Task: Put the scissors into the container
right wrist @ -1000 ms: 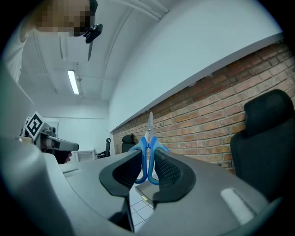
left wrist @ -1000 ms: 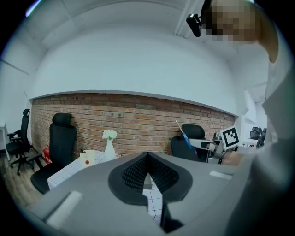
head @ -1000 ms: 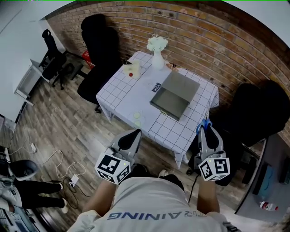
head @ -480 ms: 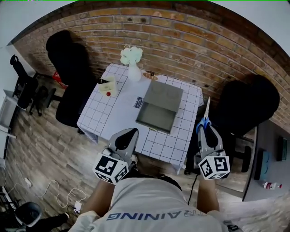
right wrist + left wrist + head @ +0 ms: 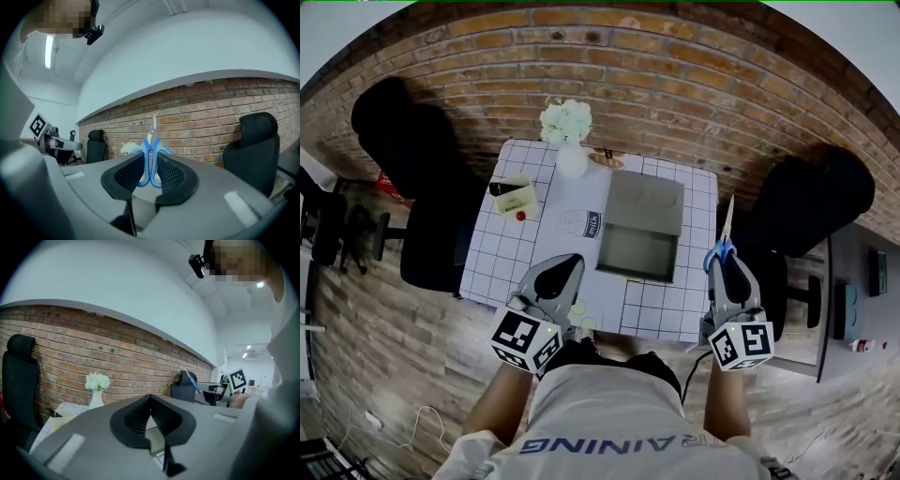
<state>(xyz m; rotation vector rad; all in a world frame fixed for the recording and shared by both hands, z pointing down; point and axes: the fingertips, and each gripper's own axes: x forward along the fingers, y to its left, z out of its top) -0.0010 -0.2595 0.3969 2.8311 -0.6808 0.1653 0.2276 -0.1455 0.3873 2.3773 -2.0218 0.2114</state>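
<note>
Right gripper: we're holding the right gripper (image 5: 150, 164) out in front of us, and its jaws are clamping down on the scissors (image 5: 151, 152), with the pads pressing on the two blue handle loops.
Scissors: they're sticking straight out of the jaws, blades together and pointing away from us toward the brick wall (image 5: 675, 103).
Where the scissors are: from the head view they're hanging in the air right by the table's right edge (image 5: 724, 234), between the table (image 5: 502, 262) and the black chair on the right (image 5: 811, 202), so they're not in the container.
Container: the grey container (image 5: 635, 251) is sitting open on the right half of the table, to the left of the scissors and apart from them, and we're seeing nothing inside it.
Left gripper: we're carrying the left gripper (image 5: 150, 401) low near the table's front edge (image 5: 565, 270); its jaw tips are meeting and nothing is sitting between them.
Table: it's wearing a white cloth with a grid pattern.
Other stuff: a white vase of white flowers (image 5: 567, 141) is standing at the far edge by the wall, and a second black chair (image 5: 422, 169) is sitting off to the left.
</note>
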